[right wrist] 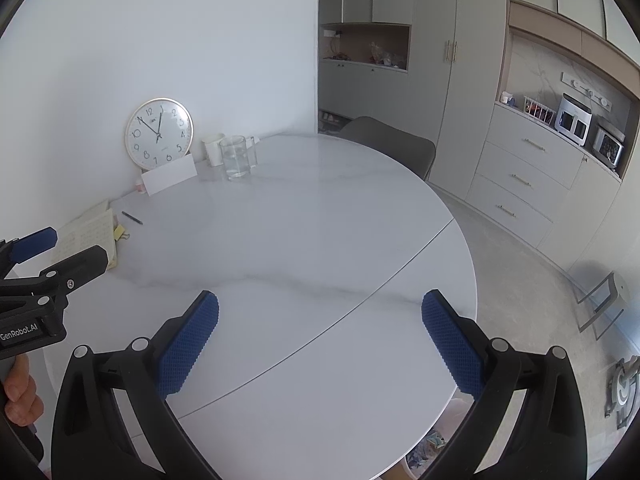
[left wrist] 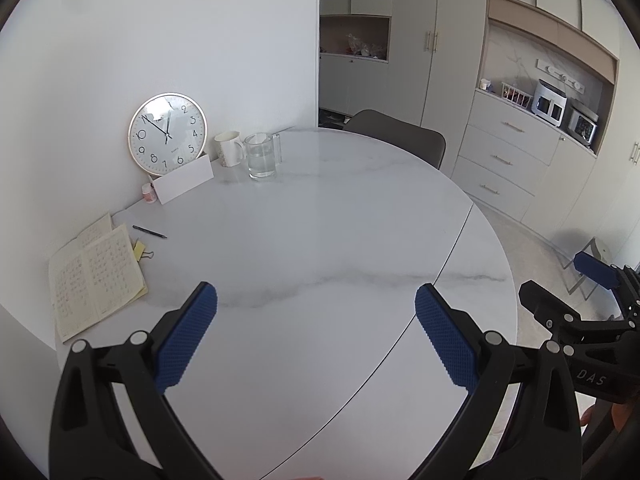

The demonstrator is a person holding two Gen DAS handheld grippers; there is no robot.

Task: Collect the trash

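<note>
- The left tool (left wrist: pixel 316 300) hangs above the near part of the white marble desk (left wrist: pixel 320 220), its blue pads (left wrist: pixel 188 336) spread wide apart with nothing between them.
- The right tool (right wrist: pixel 320 304) is likewise spread wide and empty, over the desk's near right edge.
- No plain piece of trash shows on the desk; I cannot tell which item counts as trash.
- At the far left edge, a round wall clock (left wrist: pixel 167 134) leans against the wall, with a white card (left wrist: pixel 186 179) propped in front of it and a small pink-labelled bottle (left wrist: pixel 149 193) just beside the card.
- A white mug (left wrist: pixel 229 149) and a clear glass pitcher of water (left wrist: pixel 262 155) stand side by side to the right of the clock.
- An open notebook (left wrist: pixel 94 276) lies at the left edge, with a yellow sticky note and a binder clip (left wrist: pixel 147 255) beside it and a black pen (left wrist: pixel 149 231) nearby.
- A grey chair (left wrist: pixel 400 136) sits behind the desk.
</note>
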